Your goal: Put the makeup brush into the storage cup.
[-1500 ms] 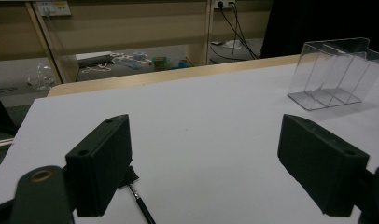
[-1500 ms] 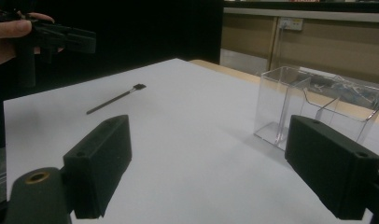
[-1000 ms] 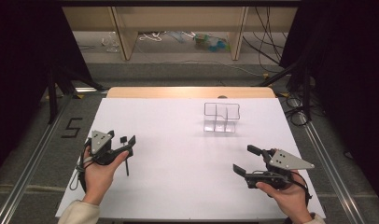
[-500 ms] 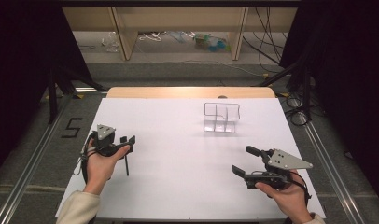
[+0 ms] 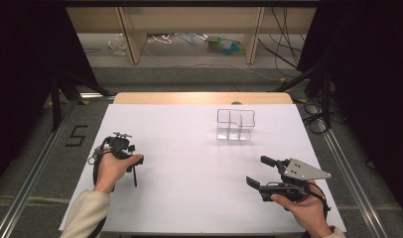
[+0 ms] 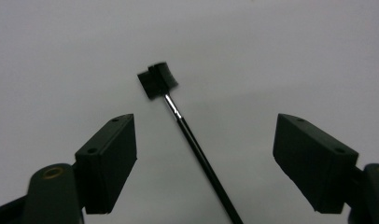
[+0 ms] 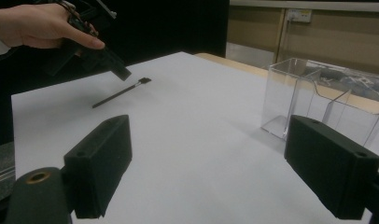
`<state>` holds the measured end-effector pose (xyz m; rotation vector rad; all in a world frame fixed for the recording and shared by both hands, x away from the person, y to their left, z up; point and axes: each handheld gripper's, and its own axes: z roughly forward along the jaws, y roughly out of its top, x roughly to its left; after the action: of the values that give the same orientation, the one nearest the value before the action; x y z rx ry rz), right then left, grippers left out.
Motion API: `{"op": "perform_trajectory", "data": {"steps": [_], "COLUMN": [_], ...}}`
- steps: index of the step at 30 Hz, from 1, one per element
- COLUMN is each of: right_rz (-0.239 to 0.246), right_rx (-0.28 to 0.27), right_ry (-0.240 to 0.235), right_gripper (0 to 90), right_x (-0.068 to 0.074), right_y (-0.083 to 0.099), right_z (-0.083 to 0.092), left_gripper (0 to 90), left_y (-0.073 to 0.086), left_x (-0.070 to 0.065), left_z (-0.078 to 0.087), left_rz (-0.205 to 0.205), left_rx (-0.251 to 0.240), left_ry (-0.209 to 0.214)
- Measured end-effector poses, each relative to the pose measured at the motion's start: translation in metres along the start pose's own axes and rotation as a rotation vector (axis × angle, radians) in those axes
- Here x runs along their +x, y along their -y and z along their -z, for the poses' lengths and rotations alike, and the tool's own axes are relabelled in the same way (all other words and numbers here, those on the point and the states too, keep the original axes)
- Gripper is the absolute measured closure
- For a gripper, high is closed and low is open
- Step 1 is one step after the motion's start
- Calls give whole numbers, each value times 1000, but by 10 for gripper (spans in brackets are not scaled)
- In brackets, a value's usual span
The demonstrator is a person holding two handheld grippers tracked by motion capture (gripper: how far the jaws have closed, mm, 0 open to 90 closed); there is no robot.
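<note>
a: where was the brush (image 6: 187,126) found?

b: it was seen lying flat on the white bench (image 5: 189,198), near the left edge and well short of the far edge. its square black head was pointed away in the left gripper view, and the thin handle was run back between the jaws.

a: and the left gripper (image 5: 136,163)?

b: it was held just above the brush with the jaws spread wide, nothing between the pads. the handle was not centred; it was seen closer to the left jaw and at a slant.

a: how could the pickup be done well?

b: the gripper would probably need to be shifted so the handle was brought midway between the pads, turned so the pads were set across the handle, then lowered until the pads nearly met the bench before being closed. a thin rod is easily rolled or tipped, so a grip near the middle was judged safer than one at the head.

a: the right gripper (image 5: 261,173)?

b: it was held low near the near right corner, jaws wide apart and empty, well apart from the brush.

a: anything in the way?

b: a clear divided box (image 5: 235,124) was stood toward the far edge, right of centre. nothing was seen between the left gripper and the brush.
</note>
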<state>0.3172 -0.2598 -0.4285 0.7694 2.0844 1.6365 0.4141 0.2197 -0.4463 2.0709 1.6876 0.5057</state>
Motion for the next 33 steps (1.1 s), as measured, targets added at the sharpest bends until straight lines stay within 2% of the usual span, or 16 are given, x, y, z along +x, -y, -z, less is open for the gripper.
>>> {"op": "perform_trajectory", "data": {"steps": [2,3,4,5,6,8,10,12,15,16,17,21,25,27,28,33], "right_rz": [-7,-25,1,1,-28,-23,-11,9,3,-26,7,6,8,-6,9,12], "right_rx": [6,18,4,4,14,32,25,18,11,34,37,25,26,39,33,36], "right_ry": [-2,-10,-13,-13,-23,-34,-20,-8,-13,-23,-10,-9,-10,-9,-6,-12], "right_gripper": [165,166,167,167,169,172,173,175,177,179,179,180,182,186,187,193], "right_x": [1,2,0,0,2,1,1,1,1,2,0,1,1,2,1,1], "right_y": [0,0,0,0,1,1,1,1,1,1,1,1,1,1,1,2], "right_z": [0,0,-1,-1,-1,-1,-1,-2,-2,-2,-1,-2,-2,-1,-2,-2], "left_gripper": [208,204,204,204,202,195,195,195,195,195,195,197,200,194,199,208], "left_y": [-1,-3,-3,-3,-3,-3,-1,-1,0,1,1,1,2,3,2,3], "left_x": [0,1,1,1,1,3,4,5,6,6,6,7,6,7,6,7], "left_z": [-4,-4,-5,-7,-9,-12,-17,-20,-22,-24,-24,-27,-29,-30,-30,-30], "left_rz": [11,15,17,26,36,47,62,70,76,74,76,70,70,76,79,70], "left_rx": [30,74,84,97,110,120,129,159,171,180,186,200,215,210,218,215], "left_ry": [3,2,3,3,2,6,5,5,8,7,8,6,2,5,2,4]}}
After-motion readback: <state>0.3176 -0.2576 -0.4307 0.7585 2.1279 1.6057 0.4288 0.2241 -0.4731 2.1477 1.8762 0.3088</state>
